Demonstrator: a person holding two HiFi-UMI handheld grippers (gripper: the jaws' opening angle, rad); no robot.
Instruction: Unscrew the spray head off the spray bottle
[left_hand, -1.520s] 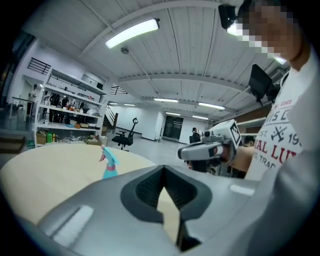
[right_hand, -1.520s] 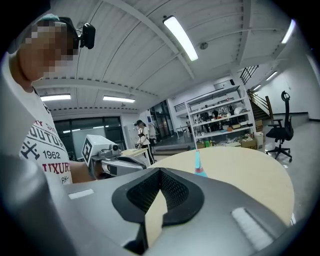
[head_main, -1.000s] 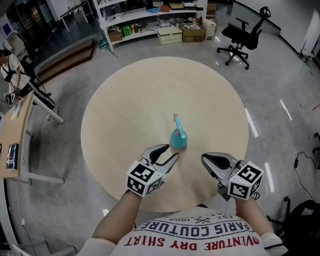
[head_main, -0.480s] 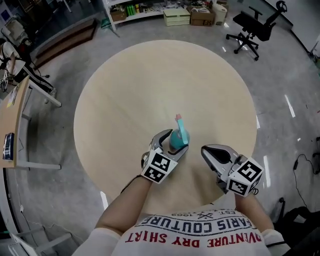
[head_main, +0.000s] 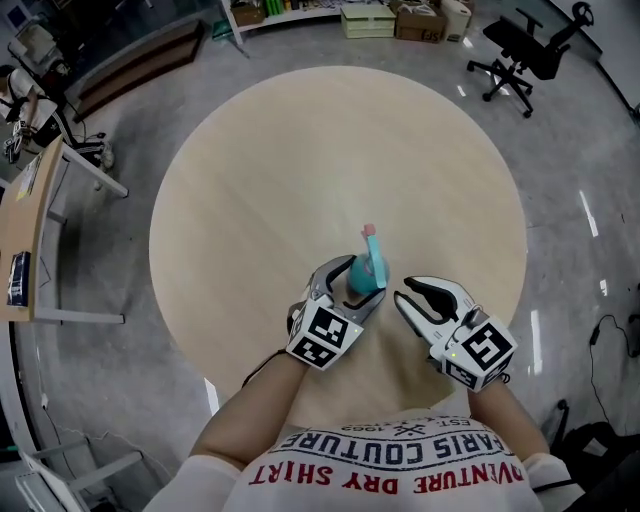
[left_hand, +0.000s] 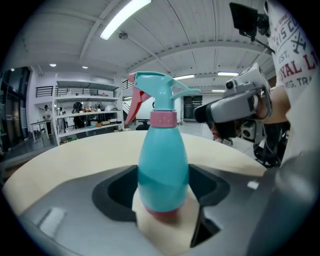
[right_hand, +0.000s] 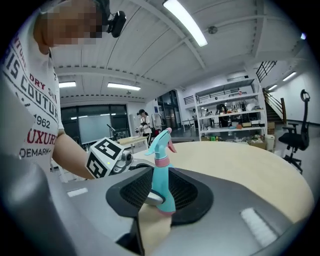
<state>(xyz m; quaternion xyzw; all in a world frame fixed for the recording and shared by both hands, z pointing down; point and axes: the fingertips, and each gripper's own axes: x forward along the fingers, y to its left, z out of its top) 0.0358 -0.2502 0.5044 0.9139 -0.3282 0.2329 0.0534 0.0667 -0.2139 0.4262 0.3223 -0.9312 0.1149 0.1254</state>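
A teal spray bottle (head_main: 364, 279) with a teal spray head (head_main: 374, 256) and a pink collar (left_hand: 163, 119) stands upright on the round table (head_main: 300, 160). My left gripper (head_main: 349, 287) reaches around its body from the near left. Its jaws have just been closing a little; the bottle (left_hand: 162, 170) stands between them with gaps on both sides. My right gripper (head_main: 413, 297) sits just right of the bottle and points at it. Its jaws have just been opening, and nothing is between them. From the right gripper view the bottle (right_hand: 161, 185) stands just beyond the tips.
The table edge runs close to the person's body. Beyond the table are an office chair (head_main: 528, 45), shelves with boxes (head_main: 400, 18) at the back, and a desk (head_main: 28, 235) at the left. A person (right_hand: 144, 122) stands far off in the room.
My left gripper moved forward and its jaws now straddle the bottle. The right gripper moved left toward the bottle, and its jaws have parted.
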